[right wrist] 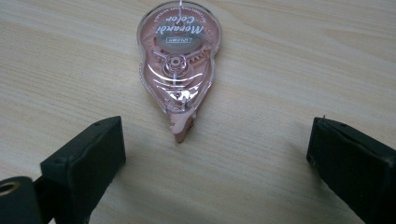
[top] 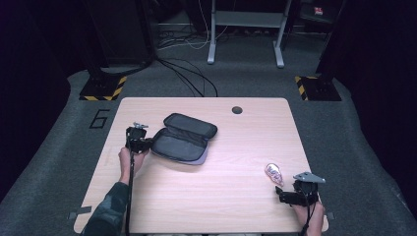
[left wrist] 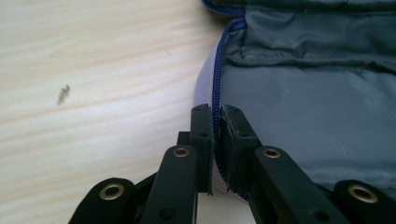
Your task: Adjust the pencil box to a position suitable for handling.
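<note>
Pinching pouch zip edge – left hand-held gripper clamped; right hand-held gripper wide open, empty, before tape – next: straddle, close.

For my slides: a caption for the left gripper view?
Left gripper pinching the zipper edge of an open grey pouch on a wooden table.

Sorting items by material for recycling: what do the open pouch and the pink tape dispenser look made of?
Pouch: apparently woven synthetic fabric, matte grey lining with creases, blue zipper edge. Tape dispenser: looks like hard clear plastic, glossy with reflections, over pink inner gears.
</note>
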The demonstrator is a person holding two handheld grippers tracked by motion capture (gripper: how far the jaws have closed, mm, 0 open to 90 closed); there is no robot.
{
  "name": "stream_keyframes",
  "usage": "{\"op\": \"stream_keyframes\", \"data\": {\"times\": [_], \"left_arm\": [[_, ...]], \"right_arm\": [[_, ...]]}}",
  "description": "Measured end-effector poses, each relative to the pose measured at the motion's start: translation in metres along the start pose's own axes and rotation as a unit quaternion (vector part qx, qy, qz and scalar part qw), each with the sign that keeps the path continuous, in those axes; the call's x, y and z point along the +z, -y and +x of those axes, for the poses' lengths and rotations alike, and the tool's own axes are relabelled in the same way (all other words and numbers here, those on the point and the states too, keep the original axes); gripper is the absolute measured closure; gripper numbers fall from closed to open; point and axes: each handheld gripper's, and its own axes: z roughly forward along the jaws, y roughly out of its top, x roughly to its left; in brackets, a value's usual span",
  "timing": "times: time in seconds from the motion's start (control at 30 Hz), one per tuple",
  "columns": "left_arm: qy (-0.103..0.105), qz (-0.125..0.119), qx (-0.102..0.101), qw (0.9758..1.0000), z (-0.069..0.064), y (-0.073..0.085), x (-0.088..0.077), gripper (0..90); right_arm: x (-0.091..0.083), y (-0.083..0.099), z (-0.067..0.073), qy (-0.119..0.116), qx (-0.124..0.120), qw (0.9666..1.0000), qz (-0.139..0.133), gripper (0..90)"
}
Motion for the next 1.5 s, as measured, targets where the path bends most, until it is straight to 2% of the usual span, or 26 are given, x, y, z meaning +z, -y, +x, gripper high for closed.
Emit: {"op": "stream_keyframes", "data": {"times": [0.07,0.1,0.13,0.2,0.27,0.3,0.37,0.4,0.67,0.73,0.77,0.83,0.93,1.03,1.07,1.13,1.17,1.23,1.3,1.33,1.47,1.5], "left_arm": [[-0.004,-0.008,0.002,1.0000,-0.006,0.004,-0.003,83.5],[-0.001,-0.003,0.006,1.0000,-0.008,0.005,-0.004,83.5],[0.005,-0.010,-0.001,0.9999,-0.010,0.006,-0.005,83.2],[0.002,-0.017,0.000,0.9999,-0.015,0.008,-0.008,83.2],[0.007,-0.018,0.007,0.9998,-0.020,0.010,-0.011,83.0],[0.010,-0.013,0.016,0.9997,-0.021,0.012,-0.013,82.7],[0.015,-0.020,0.016,0.9996,-0.027,0.015,-0.014,82.5],[0.018,-0.019,0.022,0.9994,-0.029,0.015,-0.016,82.5],[0.038,-0.032,0.022,0.9985,-0.052,0.024,-0.016,82.0],[0.045,-0.024,0.032,0.9982,-0.057,0.025,-0.017,82.2],[0.045,-0.032,0.028,0.9981,-0.060,0.026,-0.015,82.3],[0.050,-0.033,0.036,0.9975,-0.065,0.027,-0.015,82.6],[0.058,-0.041,0.024,0.9972,-0.073,0.029,-0.014,83.3],[0.065,-0.038,0.036,0.9965,-0.078,0.031,-0.014,83.9],[0.063,-0.043,0.034,0.9965,-0.080,0.032,-0.013,84.0],[0.068,-0.040,0.047,0.9958,-0.083,0.033,-0.013,84.3],[0.070,-0.042,0.044,0.9957,-0.085,0.033,-0.013,84.4],[0.074,-0.039,0.053,0.9951,-0.088,0.033,-0.013,84.6],[0.079,-0.044,0.049,0.9947,-0.091,0.033,-0.013,85.0],[0.078,-0.044,0.058,0.9943,-0.092,0.033,-0.013,85.2],[0.086,-0.045,0.060,0.9935,-0.098,0.034,-0.012,85.2],[0.087,-0.041,0.073,0.9927,-0.099,0.033,-0.012,85.1]], "right_arm": [[0.000,0.000,0.000,0.000,0.000,1.0000,-0.001,3.9],[0.000,0.000,0.000,0.000,0.000,1.0000,0.000,4.0],[0.000,0.000,0.000,0.000,-0.001,1.0000,-0.001,4.0],[0.000,0.000,0.000,0.000,-0.002,1.0000,-0.002,4.0],[0.000,0.000,0.000,0.000,-0.001,1.0000,-0.001,4.1],[0.000,0.000,0.000,0.000,-0.001,1.0000,-0.001,4.1],[0.000,0.000,0.000,0.001,-0.002,1.0000,-0.001,4.1],[0.000,0.000,0.000,0.001,-0.001,1.0000,-0.001,4.1],[0.000,0.000,0.000,0.001,-0.001,1.0000,-0.002,4.1],[0.000,0.000,0.000,0.001,-0.001,1.0000,-0.002,4.1],[0.000,0.000,0.000,0.001,-0.001,1.0000,-0.001,4.1],[0.000,0.000,0.000,0.001,-0.001,1.0000,-0.002,4.1],[0.000,0.000,0.000,0.001,-0.001,1.0000,-0.002,4.1],[0.000,0.000,0.000,0.001,-0.001,1.0000,-0.002,4.1],[0.000,0.000,0.000,0.000,-0.001,1.0000,-0.002,4.1],[0.000,0.000,0.000,0.001,-0.001,1.0000,-0.002,4.1],[0.000,0.000,0.000,0.000,-0.001,1.0000,-0.002,4.1],[0.000,0.000,0.000,0.001,-0.001,1.0000,-0.002,4.1],[0.000,0.000,0.000,0.000,-0.001,1.0000,-0.002,4.1],[0.000,0.000,0.000,0.001,-0.001,1.0000,-0.002,4.1],[0.000,0.000,0.000,0.000,-0.001,1.0000,-0.002,4.1],[0.000,0.000,0.000,0.000,-0.001,1.0000,-0.002,4.1]]}}
